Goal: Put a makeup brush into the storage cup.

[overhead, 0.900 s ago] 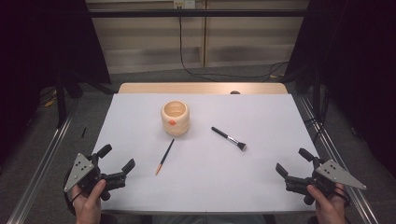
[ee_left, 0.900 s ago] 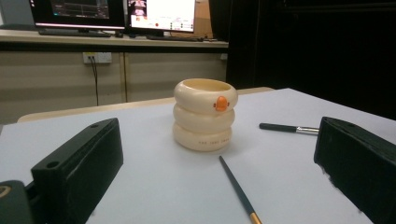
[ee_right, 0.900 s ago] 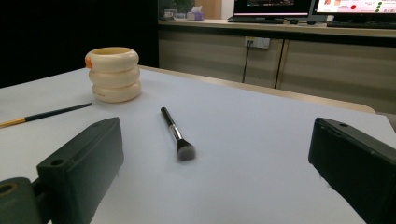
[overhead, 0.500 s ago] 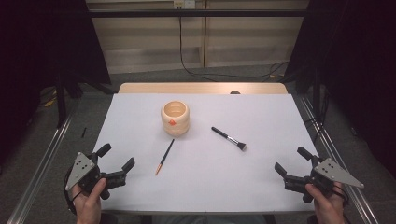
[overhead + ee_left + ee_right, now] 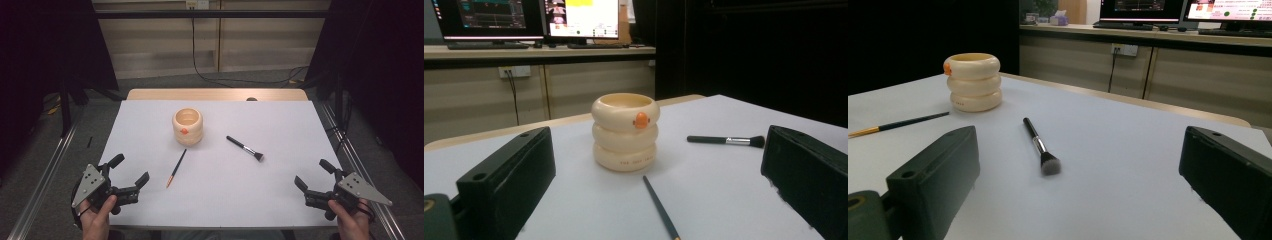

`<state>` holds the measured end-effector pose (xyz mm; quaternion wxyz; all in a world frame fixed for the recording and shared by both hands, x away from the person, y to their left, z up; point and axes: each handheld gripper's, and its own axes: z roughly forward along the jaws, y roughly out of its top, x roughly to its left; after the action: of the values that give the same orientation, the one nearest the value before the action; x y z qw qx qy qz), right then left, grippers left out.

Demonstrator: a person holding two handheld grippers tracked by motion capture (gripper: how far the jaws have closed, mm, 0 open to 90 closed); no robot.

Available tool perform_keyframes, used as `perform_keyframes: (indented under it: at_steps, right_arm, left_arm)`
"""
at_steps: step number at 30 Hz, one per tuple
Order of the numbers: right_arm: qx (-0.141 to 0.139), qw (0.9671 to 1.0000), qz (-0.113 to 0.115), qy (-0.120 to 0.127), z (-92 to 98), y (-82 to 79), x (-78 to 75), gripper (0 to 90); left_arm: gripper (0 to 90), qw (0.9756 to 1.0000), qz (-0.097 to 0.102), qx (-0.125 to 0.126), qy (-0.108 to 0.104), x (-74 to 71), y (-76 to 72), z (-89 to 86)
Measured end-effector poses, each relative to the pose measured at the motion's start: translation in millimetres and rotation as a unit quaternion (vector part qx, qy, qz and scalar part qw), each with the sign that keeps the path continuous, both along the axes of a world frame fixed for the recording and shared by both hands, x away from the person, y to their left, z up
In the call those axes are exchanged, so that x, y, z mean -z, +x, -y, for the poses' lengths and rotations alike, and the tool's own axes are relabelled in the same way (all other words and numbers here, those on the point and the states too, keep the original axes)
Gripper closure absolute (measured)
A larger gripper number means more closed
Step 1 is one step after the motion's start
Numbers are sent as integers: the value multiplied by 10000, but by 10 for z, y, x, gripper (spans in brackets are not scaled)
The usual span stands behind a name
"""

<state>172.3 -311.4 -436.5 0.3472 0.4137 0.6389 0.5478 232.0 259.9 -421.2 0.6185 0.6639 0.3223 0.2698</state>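
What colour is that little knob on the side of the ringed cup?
Orange, on a cream cup; the knob shows best in the left gripper view.

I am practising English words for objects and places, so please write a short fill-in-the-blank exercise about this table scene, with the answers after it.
1. The cream ringed holder carries a small dot of ____ colour on its side.
2. The number of brushes lying on the white table is ____.
3. The black makeup brush with a silver ferrule lies nearer to the ____ gripper.
4. The jaws of the left gripper and the right gripper are ____.

Missing words: orange; two; right; open
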Motion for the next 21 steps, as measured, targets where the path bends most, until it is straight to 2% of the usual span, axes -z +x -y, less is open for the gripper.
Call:
perform_keyframes:
  at_steps: [3,6,12,15,18,21]
  right_arm:
    - [-63,10000,14,-28,-3,15,6,22]
    - [-78,9999,-24,63,-7,19,7,22]
    - [-105,9999,-5,49,-14,26,6,22]
    - [-114,9999,3,28,-19,26,5,22]
    - [-126,9999,-22,80,-33,22,5,22]
    - [-136,9999,-11,74,-35,22,6,22]
  left_arm:
    - [7,9999,0,85,71,-36,25,37]
    - [7,9997,33,148,198,-82,67,98]
    - [7,9995,-35,201,253,-143,150,216]
    - [7,9989,2,267,374,-157,185,280]
    - [10,9991,-57,273,334,-145,225,336]
    - [11,9986,-85,305,426,-119,257,401]
